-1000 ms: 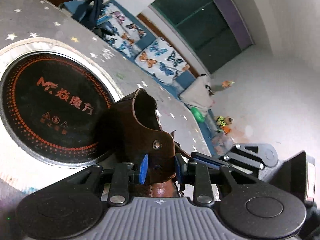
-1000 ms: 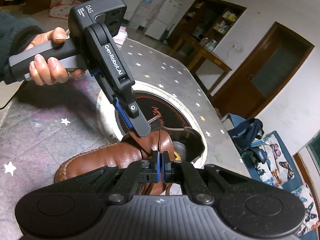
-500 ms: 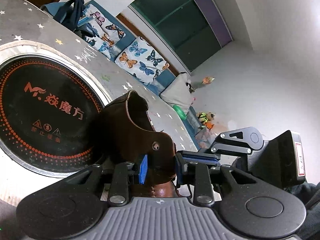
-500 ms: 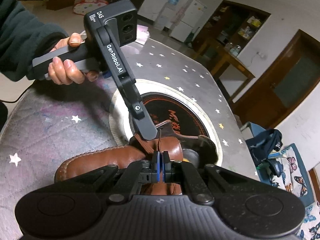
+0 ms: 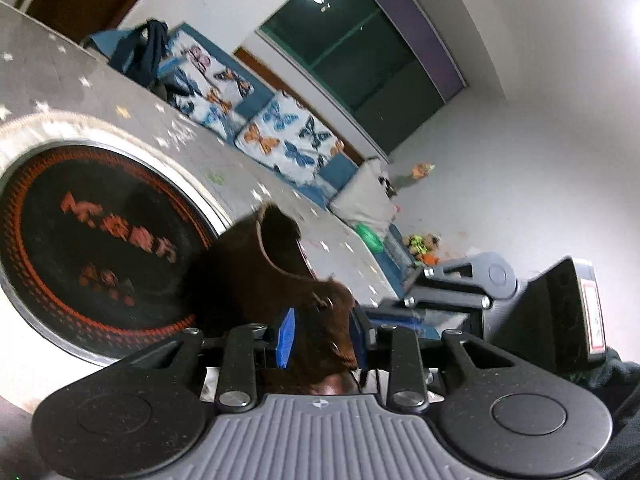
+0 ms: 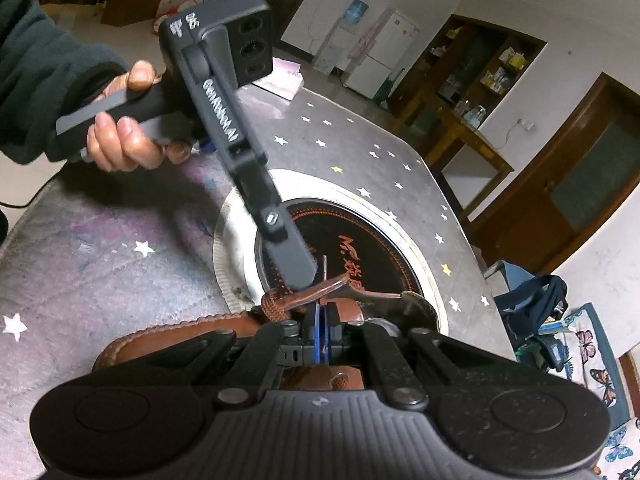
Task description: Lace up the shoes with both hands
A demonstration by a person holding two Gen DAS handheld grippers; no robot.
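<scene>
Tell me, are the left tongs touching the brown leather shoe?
Touching. The left wrist view shows the left tongs with both blue pads pressed on the brown leather shoe.

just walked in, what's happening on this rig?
A person is lacing a brown leather shoe on the star-print table, a handheld gripper in each hand. The left gripper clamps the shoe's eyelet flap. The right gripper is shut beside it, seemingly pinching the brown lace. Lacing is unfinished.

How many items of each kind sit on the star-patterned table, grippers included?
Grippers: 2, left gripper, right gripper
Brown leather shoe: 1
Round black cooktop: 1
Pink paper pad: 1
Total: 5
</scene>
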